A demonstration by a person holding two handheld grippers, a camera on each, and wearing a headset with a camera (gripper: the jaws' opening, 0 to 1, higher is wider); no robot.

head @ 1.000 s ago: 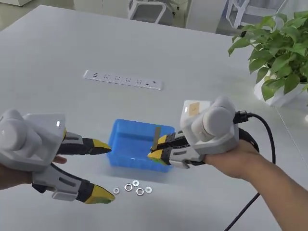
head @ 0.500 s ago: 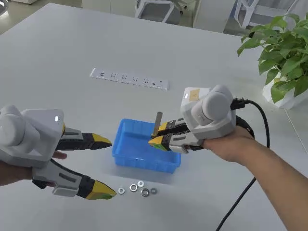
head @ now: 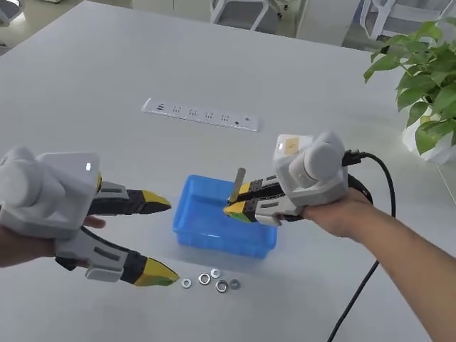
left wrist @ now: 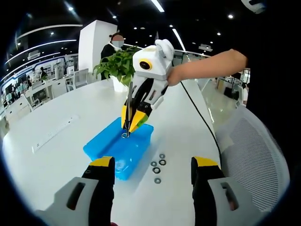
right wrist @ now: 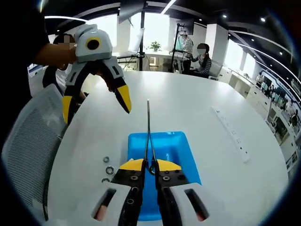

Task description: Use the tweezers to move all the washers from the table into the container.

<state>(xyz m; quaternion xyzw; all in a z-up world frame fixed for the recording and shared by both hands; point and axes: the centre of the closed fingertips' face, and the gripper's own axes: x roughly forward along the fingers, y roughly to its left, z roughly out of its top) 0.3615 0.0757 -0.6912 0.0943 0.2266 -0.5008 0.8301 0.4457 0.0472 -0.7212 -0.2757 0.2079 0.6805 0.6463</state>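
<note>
My right gripper [head: 237, 208] is shut on grey tweezers [head: 238, 182], held over the blue container [head: 214, 236]; the tweezers [right wrist: 148, 123] run forward from my own shut jaws [right wrist: 150, 167] above the container [right wrist: 170, 149]. Whether a washer sits in the tweezer tips [left wrist: 125, 133] I cannot tell. Several washers [head: 211, 278] lie on the white table just in front of the container. My left gripper [head: 164, 239] hangs open and holds nothing, left of the container and washers [left wrist: 158, 166].
A white power strip [head: 200, 115] lies on the table beyond the container. A potted plant [head: 426, 78] stands at the far right. A black cable [head: 376, 242] trails from the right gripper. Office chairs [head: 242, 10] stand past the far table edge.
The right gripper has lifted the tweezers a little higher over the container. The left gripper stays open in about the same place; the camera has shifted.
</note>
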